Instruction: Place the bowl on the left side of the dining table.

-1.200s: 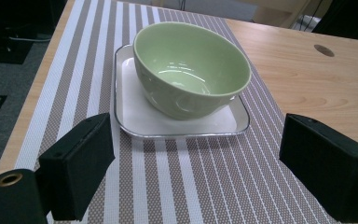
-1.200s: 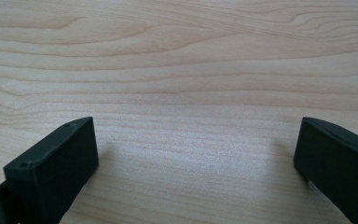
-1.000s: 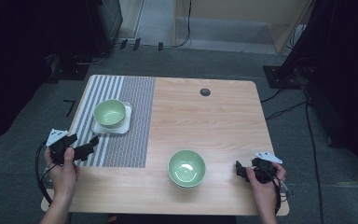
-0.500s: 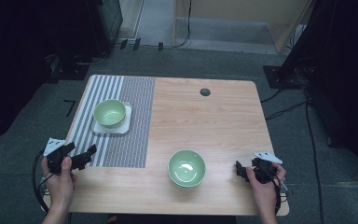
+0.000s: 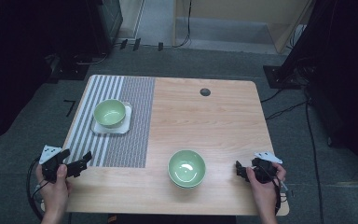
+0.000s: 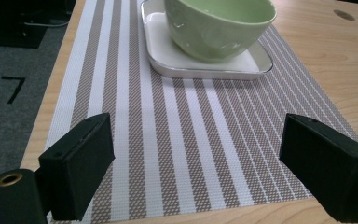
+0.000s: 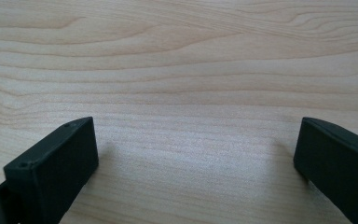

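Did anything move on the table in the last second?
Only the left gripper moved: it slid back toward the person, off the striped mat to the table's near left edge, jaws open and empty. The right gripper, both green bowls and the white tray stayed put.

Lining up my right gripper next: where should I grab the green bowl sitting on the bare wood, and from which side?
Pinch the rim of the green bowl on its right side, one jaw inside, one outside. The right gripper sits open beside it, and the thin upright wall suits a rim pinch.
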Tool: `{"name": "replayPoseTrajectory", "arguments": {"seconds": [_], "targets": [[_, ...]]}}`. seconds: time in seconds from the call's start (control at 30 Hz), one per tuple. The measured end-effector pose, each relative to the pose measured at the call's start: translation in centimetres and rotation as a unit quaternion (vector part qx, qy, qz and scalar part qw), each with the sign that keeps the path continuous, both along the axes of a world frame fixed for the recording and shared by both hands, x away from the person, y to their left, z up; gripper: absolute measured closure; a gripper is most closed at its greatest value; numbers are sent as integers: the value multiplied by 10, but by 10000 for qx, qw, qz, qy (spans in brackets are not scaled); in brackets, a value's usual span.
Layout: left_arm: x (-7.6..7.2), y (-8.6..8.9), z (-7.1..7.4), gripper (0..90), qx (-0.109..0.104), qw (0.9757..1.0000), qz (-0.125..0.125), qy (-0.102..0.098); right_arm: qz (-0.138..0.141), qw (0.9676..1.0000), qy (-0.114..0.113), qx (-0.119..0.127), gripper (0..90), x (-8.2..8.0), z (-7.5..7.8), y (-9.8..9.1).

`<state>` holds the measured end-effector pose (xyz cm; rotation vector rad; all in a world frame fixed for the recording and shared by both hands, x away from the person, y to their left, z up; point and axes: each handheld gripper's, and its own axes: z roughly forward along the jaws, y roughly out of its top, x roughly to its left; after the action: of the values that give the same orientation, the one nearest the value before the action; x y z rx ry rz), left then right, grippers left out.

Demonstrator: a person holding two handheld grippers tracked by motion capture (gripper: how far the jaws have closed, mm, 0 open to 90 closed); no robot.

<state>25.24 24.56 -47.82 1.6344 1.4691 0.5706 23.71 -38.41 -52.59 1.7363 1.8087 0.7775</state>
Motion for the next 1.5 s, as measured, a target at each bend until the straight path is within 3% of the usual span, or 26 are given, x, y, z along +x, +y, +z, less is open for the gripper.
{"name": "replayPoseTrajectory", "arguments": {"seconds": [0.47, 1.3, 1.5], "targets": [[-7, 11, -21, 94, 104, 9996, 51, 255, 0, 10000, 0, 1, 0, 0, 0, 0], [-4, 6, -36, 94, 271, 9983, -64, 515, 1, 10000, -1, -1, 0, 0, 0, 0], [-3, 2, -38, 94, 482, 9972, -96, 564, 1, 10000, -1, -1, 0, 0, 0, 0]]}}
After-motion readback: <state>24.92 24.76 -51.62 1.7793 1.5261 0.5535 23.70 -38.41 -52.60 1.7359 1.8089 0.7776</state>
